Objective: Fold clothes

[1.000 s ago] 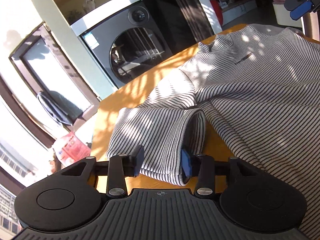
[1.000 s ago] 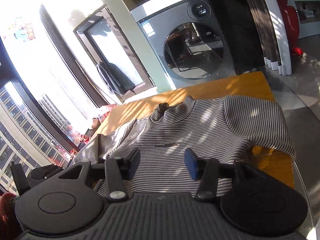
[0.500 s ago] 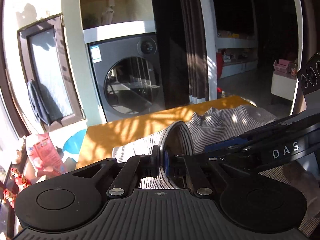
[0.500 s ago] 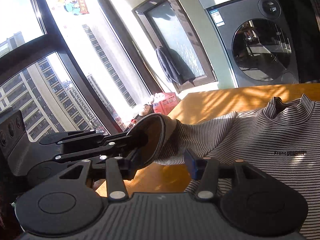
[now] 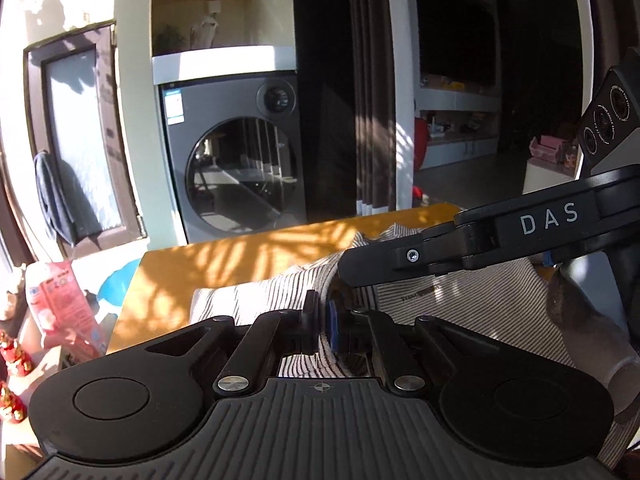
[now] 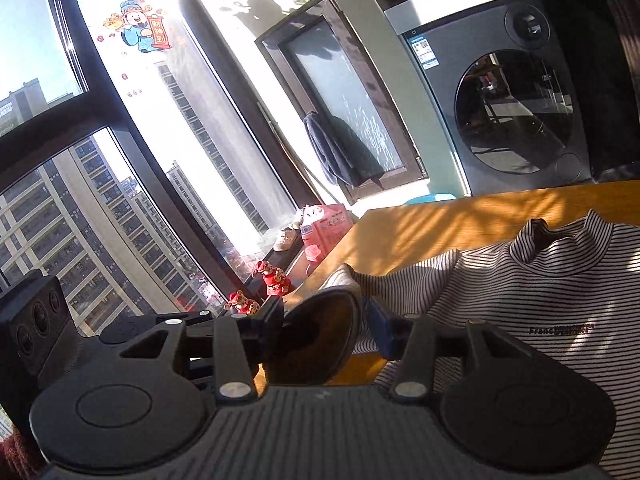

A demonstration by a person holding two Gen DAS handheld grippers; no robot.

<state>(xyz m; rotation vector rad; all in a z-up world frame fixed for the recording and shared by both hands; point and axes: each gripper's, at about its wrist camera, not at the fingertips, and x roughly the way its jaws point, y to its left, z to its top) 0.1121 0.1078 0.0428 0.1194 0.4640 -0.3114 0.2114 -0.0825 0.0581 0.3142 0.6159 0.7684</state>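
Shining through the big window (image 6: 132, 152), sun is falling on the yellow table (image 6: 432, 224). Behind, a washing machine (image 5: 236, 160) is standing. The left gripper (image 5: 320, 322) is pinching the striped shirt's (image 6: 560, 292) sleeve cuff (image 6: 320, 336). The right gripper (image 6: 326, 320) is staying apart around it.

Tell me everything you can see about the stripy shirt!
The stripy shirt is white with thin dark stripes, a soft knit with a stand-up collar and small dark lettering on the chest. It lies spread front-up on the yellow table in patchy sunlight. One sleeve's cuff is lifted off the table, its opening gaping. The left tongs are shut on that cuff, and the right tongs sit open around it.
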